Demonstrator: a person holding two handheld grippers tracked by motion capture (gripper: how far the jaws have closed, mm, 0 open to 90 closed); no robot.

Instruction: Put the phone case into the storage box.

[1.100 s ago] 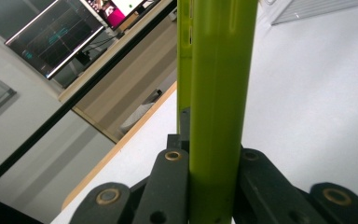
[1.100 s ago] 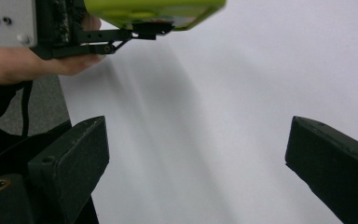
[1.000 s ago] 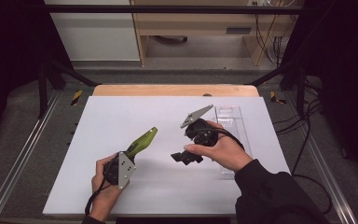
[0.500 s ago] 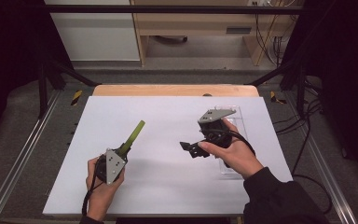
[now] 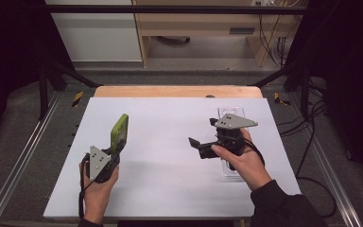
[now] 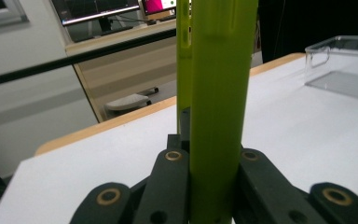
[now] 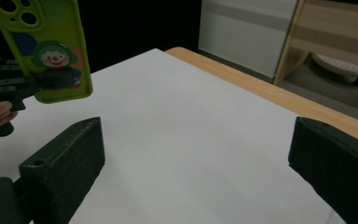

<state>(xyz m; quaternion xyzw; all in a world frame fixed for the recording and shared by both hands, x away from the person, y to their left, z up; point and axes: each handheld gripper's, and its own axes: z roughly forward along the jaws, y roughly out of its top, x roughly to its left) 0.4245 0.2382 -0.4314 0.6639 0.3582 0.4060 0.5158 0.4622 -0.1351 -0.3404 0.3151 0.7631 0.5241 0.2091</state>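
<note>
On the white table [image 5: 170,189] my left gripper [image 5: 108,156] clamps the green phone case [image 5: 119,132], its top cut off in the left gripper view; my right gripper [image 5: 199,145] is open.

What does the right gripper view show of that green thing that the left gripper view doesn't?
The right gripper view shows the phone case from its back: a clown picture and camera holes, with the right gripper wide open and empty. The left gripper view shows the case edge-on, clamped upright in the left gripper, plus a clear plastic box. Both show the white table with its wooden edge.
</note>
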